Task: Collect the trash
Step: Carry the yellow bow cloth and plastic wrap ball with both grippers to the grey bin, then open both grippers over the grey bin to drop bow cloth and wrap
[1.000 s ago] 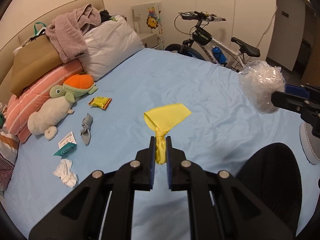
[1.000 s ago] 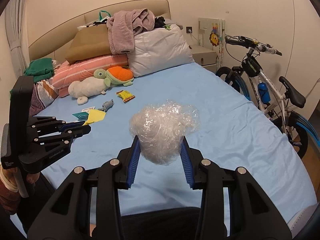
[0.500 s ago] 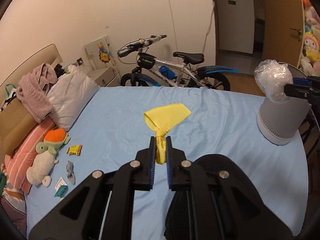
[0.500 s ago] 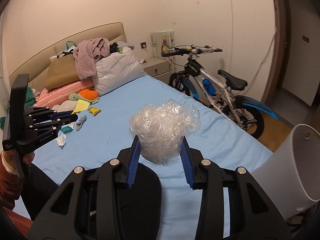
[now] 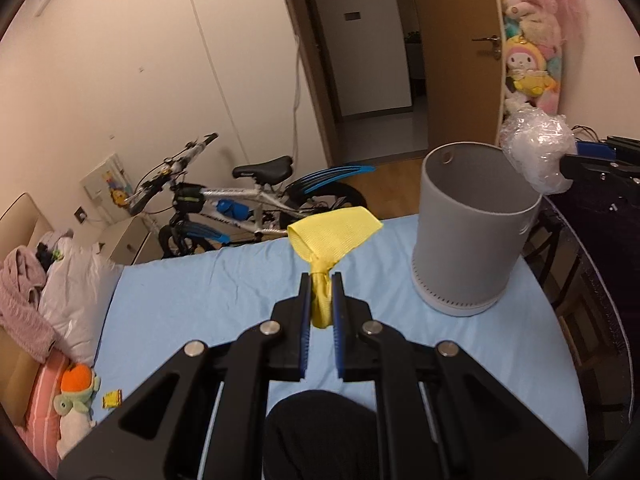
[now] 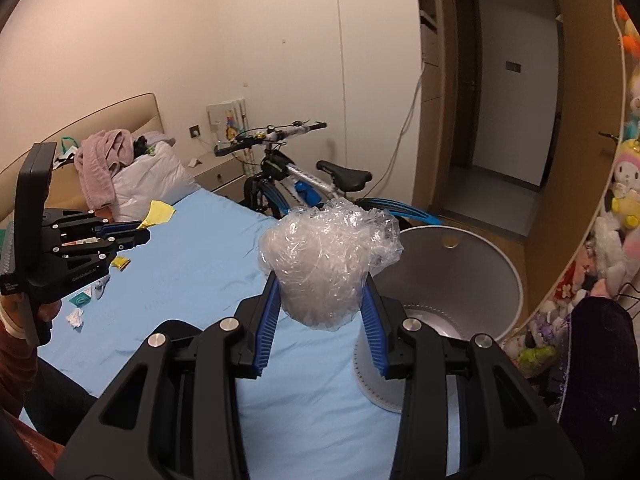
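Note:
My left gripper (image 5: 321,280) is shut on a yellow wrapper (image 5: 334,232), held above the blue bed. My right gripper (image 6: 320,280) is shut on a ball of clear crumpled plastic (image 6: 328,256), held just left of the grey bin's (image 6: 480,264) open mouth. In the left wrist view the bin (image 5: 468,240) stands on the bed's corner to the right, with the plastic ball (image 5: 538,152) at its far right rim. In the right wrist view the left gripper (image 6: 140,236) and yellow wrapper (image 6: 158,212) are at the left.
Small trash lies on the bed near the pillows: a white tissue (image 6: 75,317), a teal card (image 6: 82,300), a yellow packet (image 6: 120,263). A bicycle (image 5: 240,208) stands beside the bed. Plush toys (image 6: 616,208) fill a shelf at the right. A doorway (image 5: 380,60) is behind.
Both grippers have swung right, away from the pillows toward the bin at the bed's corner. The plastic ball now sits at the bin's rim. Both grips are unchanged.

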Tool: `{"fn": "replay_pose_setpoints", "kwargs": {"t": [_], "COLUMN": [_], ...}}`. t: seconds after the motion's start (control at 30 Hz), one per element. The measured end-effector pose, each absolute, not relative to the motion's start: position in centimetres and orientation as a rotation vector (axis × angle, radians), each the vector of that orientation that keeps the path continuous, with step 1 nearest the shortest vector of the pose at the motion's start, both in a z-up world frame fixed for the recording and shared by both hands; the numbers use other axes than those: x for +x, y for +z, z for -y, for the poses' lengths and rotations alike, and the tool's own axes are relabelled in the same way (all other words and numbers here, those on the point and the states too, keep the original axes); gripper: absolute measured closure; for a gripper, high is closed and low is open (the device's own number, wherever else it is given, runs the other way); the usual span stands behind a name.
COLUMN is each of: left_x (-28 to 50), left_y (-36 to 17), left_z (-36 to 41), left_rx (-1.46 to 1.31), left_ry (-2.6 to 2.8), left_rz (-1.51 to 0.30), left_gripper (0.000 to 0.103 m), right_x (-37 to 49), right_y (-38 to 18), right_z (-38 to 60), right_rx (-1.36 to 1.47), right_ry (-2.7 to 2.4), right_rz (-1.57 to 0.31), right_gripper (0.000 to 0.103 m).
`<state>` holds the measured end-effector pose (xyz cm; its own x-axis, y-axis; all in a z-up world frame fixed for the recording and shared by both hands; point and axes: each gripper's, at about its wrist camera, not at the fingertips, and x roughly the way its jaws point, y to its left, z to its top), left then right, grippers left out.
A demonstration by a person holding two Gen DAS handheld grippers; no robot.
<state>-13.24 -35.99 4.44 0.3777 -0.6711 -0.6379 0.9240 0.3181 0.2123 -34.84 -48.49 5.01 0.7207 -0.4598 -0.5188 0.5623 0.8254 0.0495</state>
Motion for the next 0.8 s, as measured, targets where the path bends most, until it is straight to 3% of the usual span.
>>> {"fn": "replay_pose_setpoints", "kwargs": {"t": [0.43, 0.8], "left_x": [-17.7, -17.8], "left_y": [6.0, 5.4], "left_z": [48.9, 55.2], "left_rx": [0.655, 0.669], "left_ry": [-1.359, -1.445], "left_rz": [-0.481, -0.52], "left_gripper": [0.093, 0.089], "right_x": [-40.7, -39.6], "right_y": [7.2, 7.4], "right_z": [55.1, 60.2], "right_rx": [0.226, 0.248], "right_ry": [-0.779, -0.801], "right_rz": [-0.492, -0.502], "right_gripper": [0.066, 0.065]}}
